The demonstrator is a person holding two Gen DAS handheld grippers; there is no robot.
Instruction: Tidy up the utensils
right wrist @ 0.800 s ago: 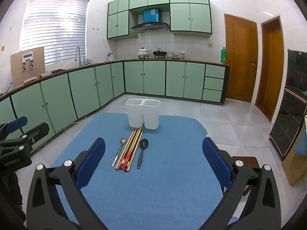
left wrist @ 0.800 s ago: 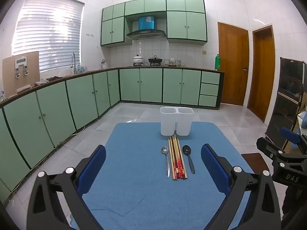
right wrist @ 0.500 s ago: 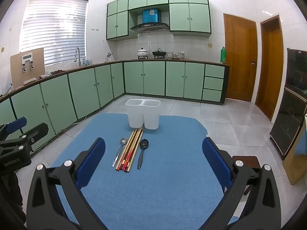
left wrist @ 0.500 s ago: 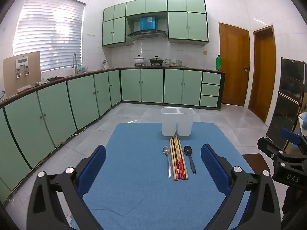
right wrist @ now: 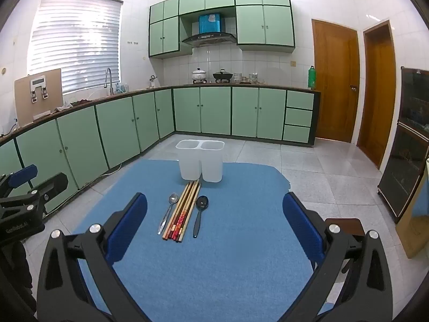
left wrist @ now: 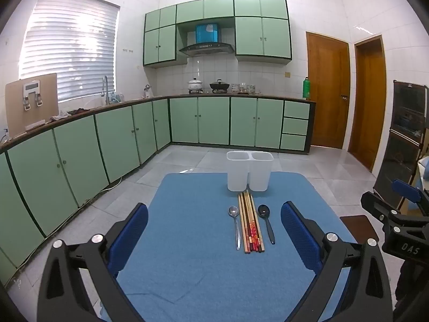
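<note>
On the blue table mat (left wrist: 187,241) (right wrist: 241,241) lie a silver spoon (left wrist: 235,222) (right wrist: 168,213), a bundle of several chopsticks (left wrist: 250,222) (right wrist: 183,210) and a black spoon (left wrist: 266,221) (right wrist: 199,212), side by side. Behind them stands a white two-compartment holder (left wrist: 249,170) (right wrist: 201,163), both compartments showing nothing inside. My left gripper (left wrist: 214,228) hovers open over the near part of the mat, left of the utensils. My right gripper (right wrist: 214,222) is open too, with the utensils ahead between its fingers but well beyond the tips. Each gripper shows at the edge of the other's view.
Green kitchen cabinets run along the left and back walls. Two wooden doors (left wrist: 346,102) stand at the right, and a dark cabinet (left wrist: 405,134) at the far right. A brown stool (right wrist: 346,225) sits beside the table's right edge. Tiled floor surrounds the table.
</note>
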